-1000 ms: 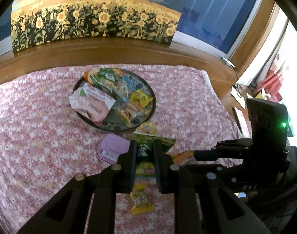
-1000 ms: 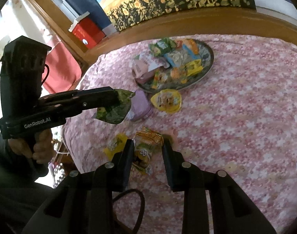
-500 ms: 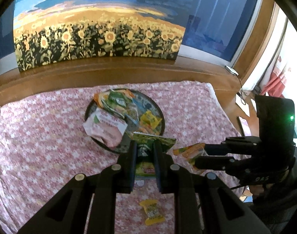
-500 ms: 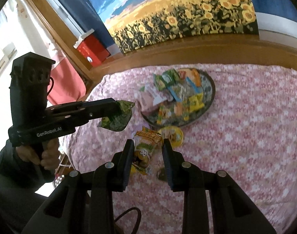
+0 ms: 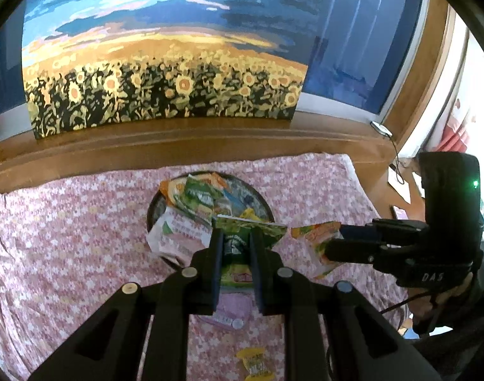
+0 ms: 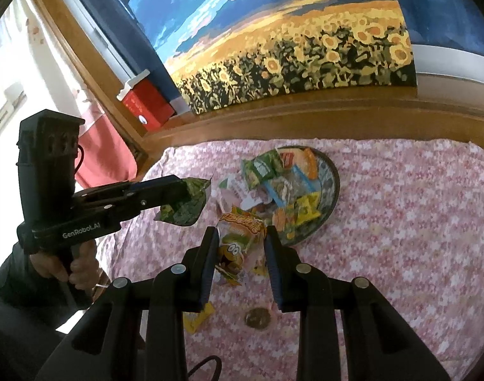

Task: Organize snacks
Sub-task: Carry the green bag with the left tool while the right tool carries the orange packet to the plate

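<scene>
You hold a green snack packet [image 5: 238,247] clamped between the fingers of your left gripper [image 5: 236,254], and an orange snack packet [image 6: 240,244] pinched in your right gripper [image 6: 240,254], both lifted above the pink floral cloth [image 5: 67,254] and just short of the near rim of the round tray [image 6: 332,187], which already carries a loose heap of packets. The likeliest trouble is that heap: it looks full, and a pale pink-and-white packet [image 5: 175,238] hangs over the tray's near-left rim, so anything you drop onto it may slide off or push that one out onto the cloth. Both packets are limp and held by one part only; the orange one sags below the fingers and could slip if you swing it. Your two grippers sit close together, side by side, so moving both to the tray at once risks a knock; go one at a time. Loose pieces lie on the cloth below you: a yellow wrapped sweet [image 5: 254,365], a purple pouch [image 5: 229,314] and a round gold-topped cup [image 6: 257,317]; keep clear of them when you lower. The bed's far edge meets a wooden ledge [image 5: 178,139] with the sunflower painting [image 5: 165,95] behind it, so the room beyond the tray is limited, while the cloth to either side of the tray is open.
</scene>
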`<move>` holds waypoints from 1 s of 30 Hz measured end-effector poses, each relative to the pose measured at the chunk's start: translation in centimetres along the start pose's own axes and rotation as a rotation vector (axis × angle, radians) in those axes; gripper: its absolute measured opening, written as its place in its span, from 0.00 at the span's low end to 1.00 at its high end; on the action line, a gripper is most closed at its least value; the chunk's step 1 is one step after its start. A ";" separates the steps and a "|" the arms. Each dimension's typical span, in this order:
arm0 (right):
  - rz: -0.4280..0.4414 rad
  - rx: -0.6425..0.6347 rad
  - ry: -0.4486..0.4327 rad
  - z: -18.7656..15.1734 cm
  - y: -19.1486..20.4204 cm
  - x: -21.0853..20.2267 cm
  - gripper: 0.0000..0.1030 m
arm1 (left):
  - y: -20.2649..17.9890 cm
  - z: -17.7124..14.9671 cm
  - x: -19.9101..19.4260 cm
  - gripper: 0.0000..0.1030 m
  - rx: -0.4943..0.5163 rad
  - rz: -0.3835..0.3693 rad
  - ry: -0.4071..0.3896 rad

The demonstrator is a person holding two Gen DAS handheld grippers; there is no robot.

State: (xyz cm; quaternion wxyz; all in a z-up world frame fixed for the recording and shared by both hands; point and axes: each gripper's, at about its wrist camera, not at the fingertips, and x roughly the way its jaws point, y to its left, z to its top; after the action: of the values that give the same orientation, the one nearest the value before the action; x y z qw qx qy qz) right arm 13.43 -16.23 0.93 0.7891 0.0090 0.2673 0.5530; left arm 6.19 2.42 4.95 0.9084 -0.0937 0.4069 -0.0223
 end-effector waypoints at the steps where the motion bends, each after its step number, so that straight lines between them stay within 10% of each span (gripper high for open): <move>1: 0.000 0.000 -0.002 0.2 -0.1 0.1 0.30 | 0.0 0.1 0.0 0.16 0.002 0.001 -0.003; 30: 0.002 0.021 0.025 2.8 -2.5 3.3 0.30 | 2.0 2.0 4.1 0.16 -0.019 0.007 0.042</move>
State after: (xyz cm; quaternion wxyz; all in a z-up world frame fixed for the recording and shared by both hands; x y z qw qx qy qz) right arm 17.65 -13.55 1.18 0.7849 0.0107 0.2829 0.5511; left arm 10.33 4.21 2.85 0.8989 -0.1005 0.4262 -0.0173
